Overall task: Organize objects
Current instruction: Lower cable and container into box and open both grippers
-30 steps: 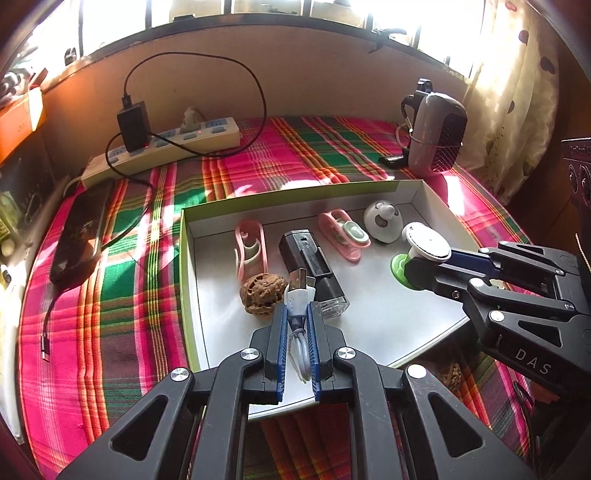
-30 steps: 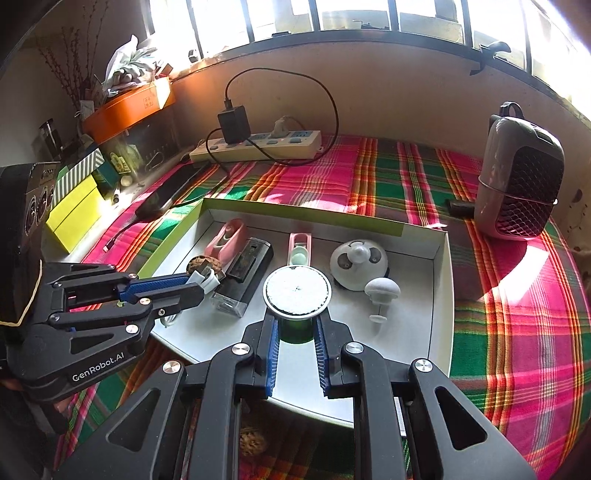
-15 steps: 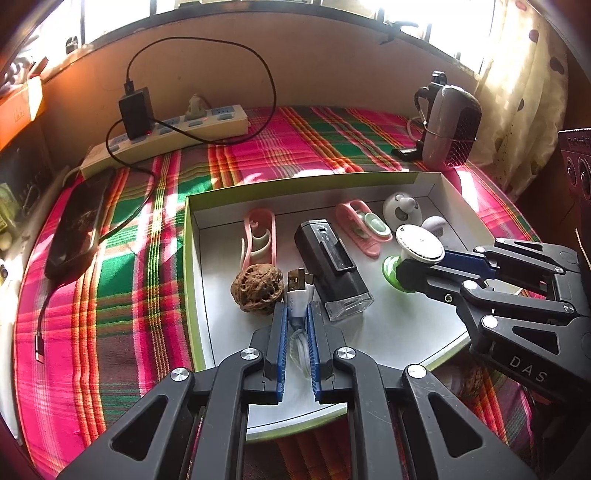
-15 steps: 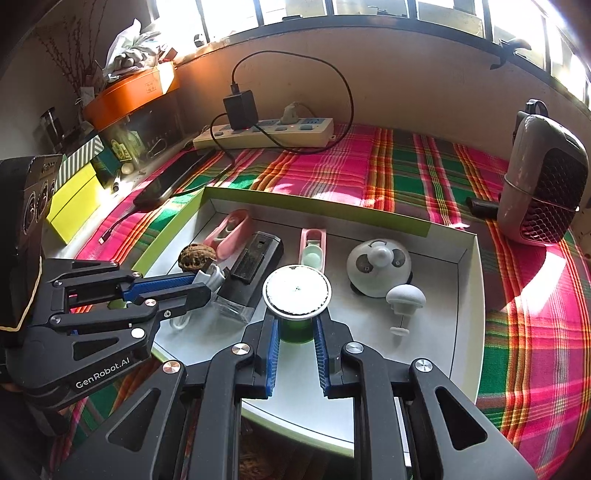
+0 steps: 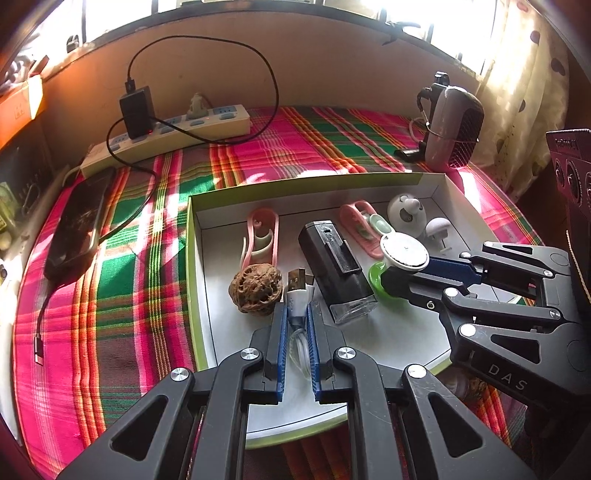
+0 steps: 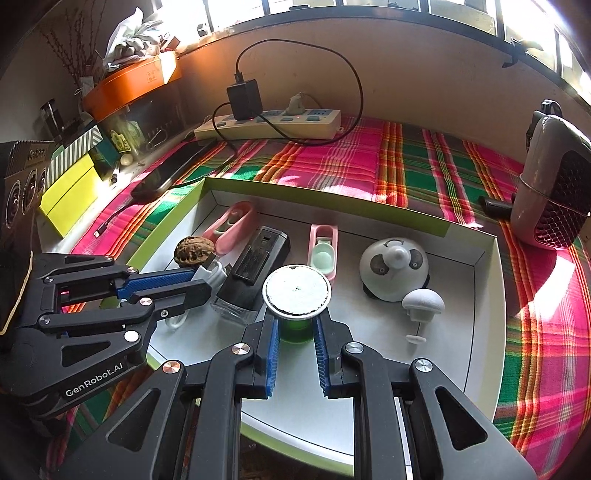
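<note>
Over the plaid-covered tabletop (image 5: 122, 295), the left gripper (image 5: 297, 314) is pinching a USB cable (image 5: 297, 291) while the right gripper (image 6: 295, 325) is clamping a green jar (image 6: 295, 325) above the tray (image 6: 495, 314).

Sunlit window (image 6: 406, 7) above plaid-covered table (image 5: 295, 136)

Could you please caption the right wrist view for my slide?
Right gripper holds a green white-lidded container over the tray; left gripper holds a USB cable.

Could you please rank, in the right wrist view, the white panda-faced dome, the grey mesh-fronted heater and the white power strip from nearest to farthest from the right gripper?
1. White panda-faced dome: in the tray, just right of the right gripper.
2. Grey mesh-fronted heater: far right, on the cloth.
3. White power strip: by the back wall.
</note>
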Demonstrator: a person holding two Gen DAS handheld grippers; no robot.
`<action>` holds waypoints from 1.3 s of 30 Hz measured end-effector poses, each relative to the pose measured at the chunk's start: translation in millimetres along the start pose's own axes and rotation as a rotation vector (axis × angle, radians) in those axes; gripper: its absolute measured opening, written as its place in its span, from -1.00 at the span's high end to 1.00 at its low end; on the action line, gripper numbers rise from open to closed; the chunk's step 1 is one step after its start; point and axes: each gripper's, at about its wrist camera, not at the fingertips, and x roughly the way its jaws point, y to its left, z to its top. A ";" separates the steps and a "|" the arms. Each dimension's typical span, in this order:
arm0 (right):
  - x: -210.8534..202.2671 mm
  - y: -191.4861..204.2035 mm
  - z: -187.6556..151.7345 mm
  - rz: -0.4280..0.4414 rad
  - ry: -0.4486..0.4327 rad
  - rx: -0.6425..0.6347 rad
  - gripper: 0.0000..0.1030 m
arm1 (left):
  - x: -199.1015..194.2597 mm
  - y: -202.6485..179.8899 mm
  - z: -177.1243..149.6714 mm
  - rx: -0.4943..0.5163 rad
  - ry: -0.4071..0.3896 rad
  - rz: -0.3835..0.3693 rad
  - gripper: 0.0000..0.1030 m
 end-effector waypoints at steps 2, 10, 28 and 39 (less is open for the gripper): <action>1.6 -0.1 0.0 -0.003 -0.001 -0.002 0.65 | 0.1 0.2 0.5 0.000 0.000 0.004 0.82; 3.2 2.4 1.3 -0.011 -0.004 -0.011 0.65 | -0.1 0.1 0.8 0.000 -0.001 0.005 0.81; 0.3 3.6 1.5 -0.027 -0.006 -0.015 0.60 | -1.1 1.3 1.3 -0.001 -0.002 -0.005 0.68; -8.4 4.3 -0.4 -0.029 -0.024 -0.009 0.46 | -8.6 0.5 -0.8 -0.009 -0.012 0.009 0.52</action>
